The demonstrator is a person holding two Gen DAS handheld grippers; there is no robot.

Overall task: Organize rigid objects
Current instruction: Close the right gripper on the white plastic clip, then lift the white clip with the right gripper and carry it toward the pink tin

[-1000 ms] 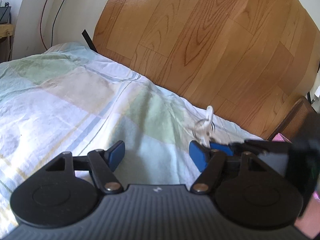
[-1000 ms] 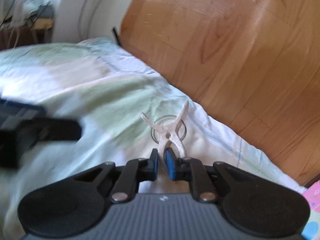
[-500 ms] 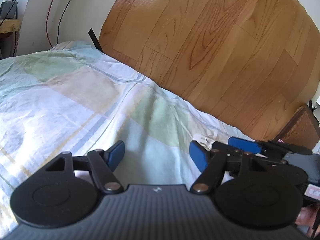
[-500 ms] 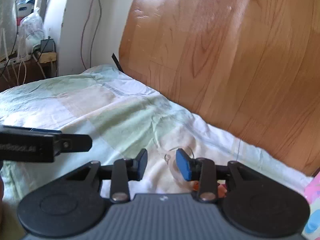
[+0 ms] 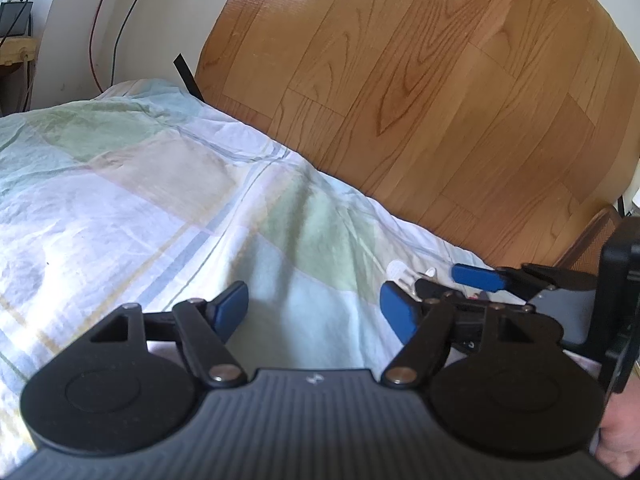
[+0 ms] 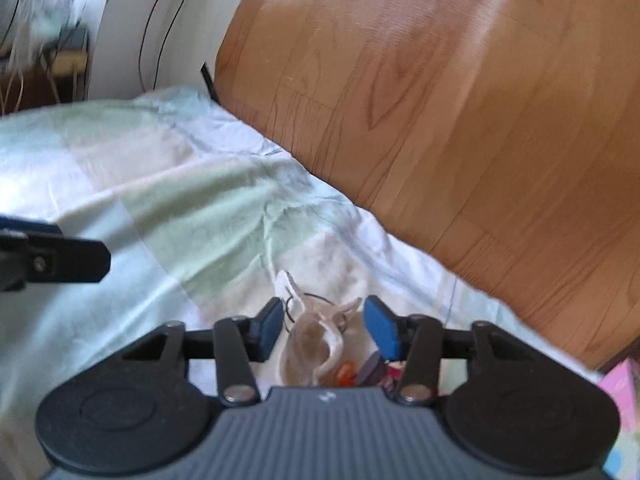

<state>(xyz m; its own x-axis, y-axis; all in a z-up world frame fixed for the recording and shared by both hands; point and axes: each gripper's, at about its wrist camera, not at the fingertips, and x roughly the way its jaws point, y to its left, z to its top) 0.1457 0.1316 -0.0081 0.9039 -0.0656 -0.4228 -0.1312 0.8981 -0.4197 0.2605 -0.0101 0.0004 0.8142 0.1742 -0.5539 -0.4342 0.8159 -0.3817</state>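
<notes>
The left gripper [image 5: 314, 306] hangs over the checked bedsheet [image 5: 132, 204] with its blue pads well apart and nothing between them; it has not shifted over the last second, and the same patch of bed lies beneath it. What has changed is on the right. A second ago the right gripper [image 6: 320, 326] was clamped on the tail of a pale translucent clothespin [image 6: 310, 334] and held it upright above the sheet, with its wire ring showing behind it. Now that clothespin lies on the bed, at the edge of a small heap of other small things, among them something orange [image 6: 346, 372], a dark purplish piece [image 6: 370, 366] and bits too blurred to name. The right gripper's pads stand apart on either side of the clothespin without pressing on it, and the jaws are closing again, having opened wider half a second ago. In the left wrist view the right gripper reaches in from the right side, with a white tip of the clothespin [image 5: 400, 270] just beyond the left gripper's right pad. By my reading, the pin has been let go into the gathered pile, so this piece of the sorting looks done. The closing jaws could mean a second nip to straighten it or only a relaxing hand; I cannot tell which.
</notes>
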